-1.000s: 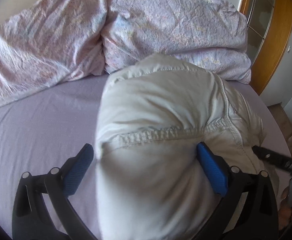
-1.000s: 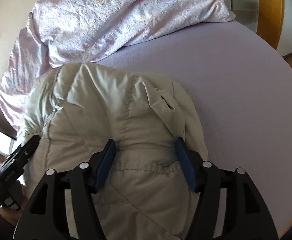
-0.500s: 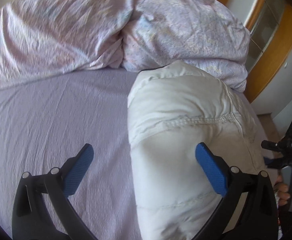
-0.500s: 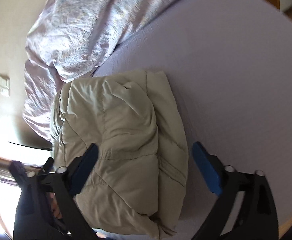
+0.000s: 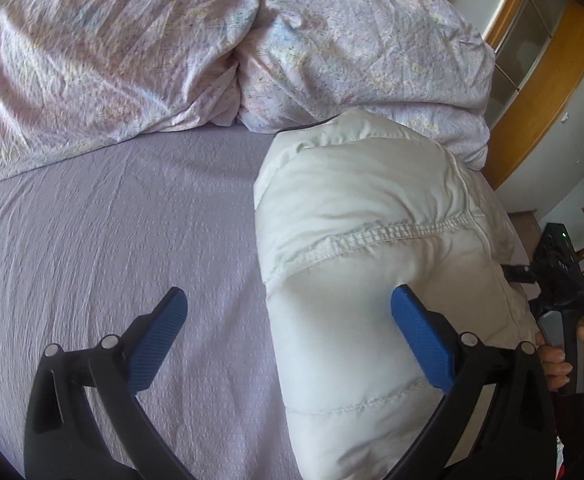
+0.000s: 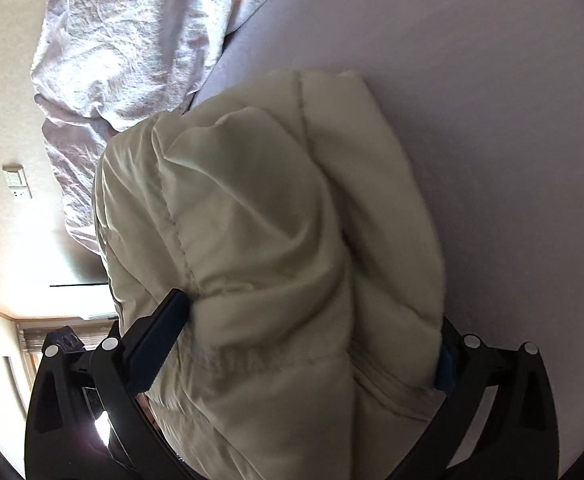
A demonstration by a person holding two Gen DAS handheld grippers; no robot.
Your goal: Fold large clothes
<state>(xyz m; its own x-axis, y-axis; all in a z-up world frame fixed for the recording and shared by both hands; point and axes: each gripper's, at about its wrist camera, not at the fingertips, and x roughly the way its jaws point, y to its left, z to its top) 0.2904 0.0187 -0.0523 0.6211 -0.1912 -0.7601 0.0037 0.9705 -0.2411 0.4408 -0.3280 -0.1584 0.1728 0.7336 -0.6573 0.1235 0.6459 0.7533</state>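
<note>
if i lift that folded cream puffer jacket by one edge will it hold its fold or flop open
The folded cream quilted puffer jacket probably flops open: its bulging, creased panels look soft, not stiff. Likely light for its bulk, being puffy. Its smooth shell may slide on the lilac bedsheet.

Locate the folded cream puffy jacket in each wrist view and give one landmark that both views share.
Left wrist view: the jacket fills the right half, lying on the bed sheet.
Right wrist view: the jacket fills the centre and bottom.
Shared landmark: the crumpled floral duvet just behind the jacket.
</note>
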